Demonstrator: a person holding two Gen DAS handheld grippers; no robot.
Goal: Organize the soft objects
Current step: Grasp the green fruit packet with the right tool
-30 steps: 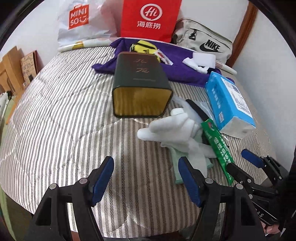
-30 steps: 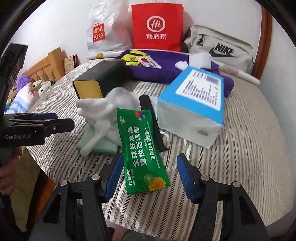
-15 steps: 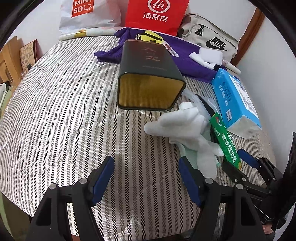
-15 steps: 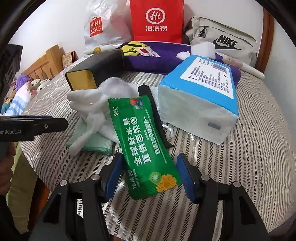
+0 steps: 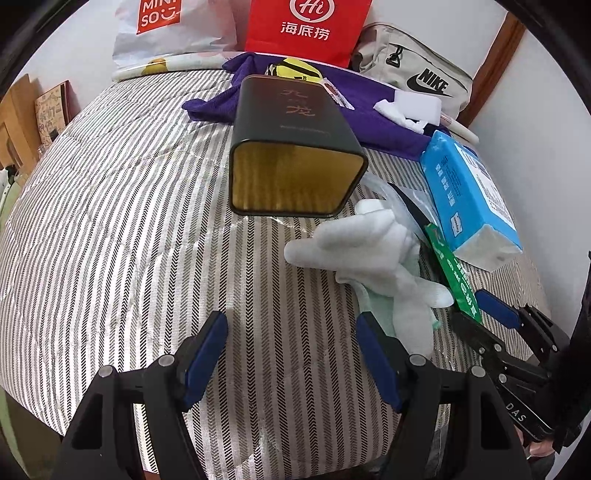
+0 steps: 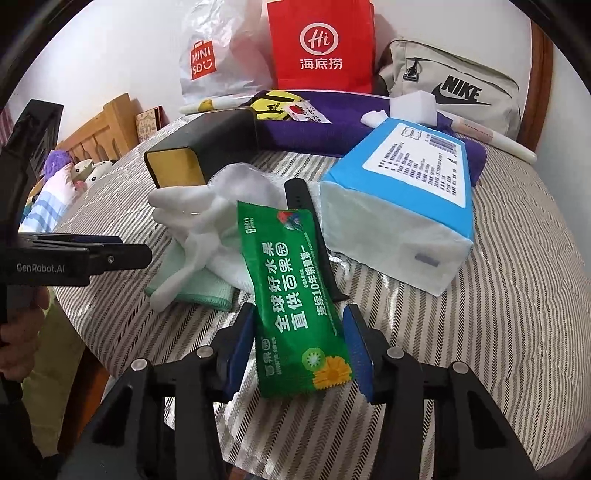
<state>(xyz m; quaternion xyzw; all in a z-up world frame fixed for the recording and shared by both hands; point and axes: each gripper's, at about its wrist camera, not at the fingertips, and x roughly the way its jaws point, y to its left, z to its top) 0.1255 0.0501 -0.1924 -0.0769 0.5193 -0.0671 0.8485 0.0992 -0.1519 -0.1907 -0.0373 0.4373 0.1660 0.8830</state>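
Nearest the right wrist camera, the right gripper [image 6: 301, 345] has its blue pads either side of the lower end of a green snack packet [image 6: 295, 295]; its jaws are closing, with the pads at the packet's edges but not clearly pressing it yet. The packet lies flat on the striped bed cover [image 6: 498, 332] and runs up toward 12 o'clock. At 10 o'clock from the packet a white glove [image 6: 199, 225] lies crumpled on a folded pale-green cloth [image 6: 199, 291], touching the packet's left edge. A black strap [image 6: 314, 236] passes just beside and partly under the packet's right edge. At 2 o'clock sits a blue tissue pack [image 6: 406, 199]. In the left wrist view, the left gripper [image 5: 291, 354] hangs open over bare striped cover, nothing between its pads, with the glove at its 1 o'clock. Beyond, a dark tin [image 5: 295, 147] lies on its side, its gold-lined mouth facing the camera. Farther off lies a purple cloth [image 5: 388, 125], then a red paper bag [image 5: 306, 29], a white shopping bag [image 5: 166, 33] and a beige bag [image 5: 417, 70] against the wall.
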